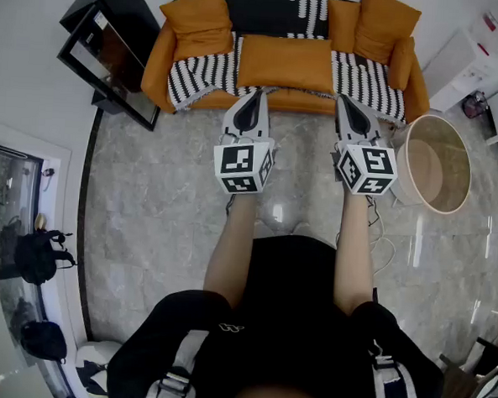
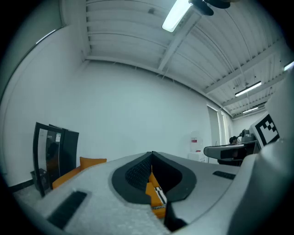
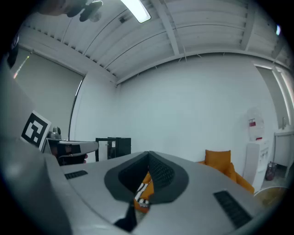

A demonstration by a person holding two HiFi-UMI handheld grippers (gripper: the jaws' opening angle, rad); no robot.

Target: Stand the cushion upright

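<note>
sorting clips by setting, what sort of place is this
Probably a living-room set inside an office or lab: an orange sofa with cushions and a striped throw on a marble-look floor, but bare white walls and a strip light overhead.

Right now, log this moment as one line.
left hand-held gripper shut, empty | right hand-held gripper shut, empty | centre cushion flat on sofa

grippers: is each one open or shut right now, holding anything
Left gripper: shut, holding nothing.
Right gripper: shut, holding nothing.
</note>
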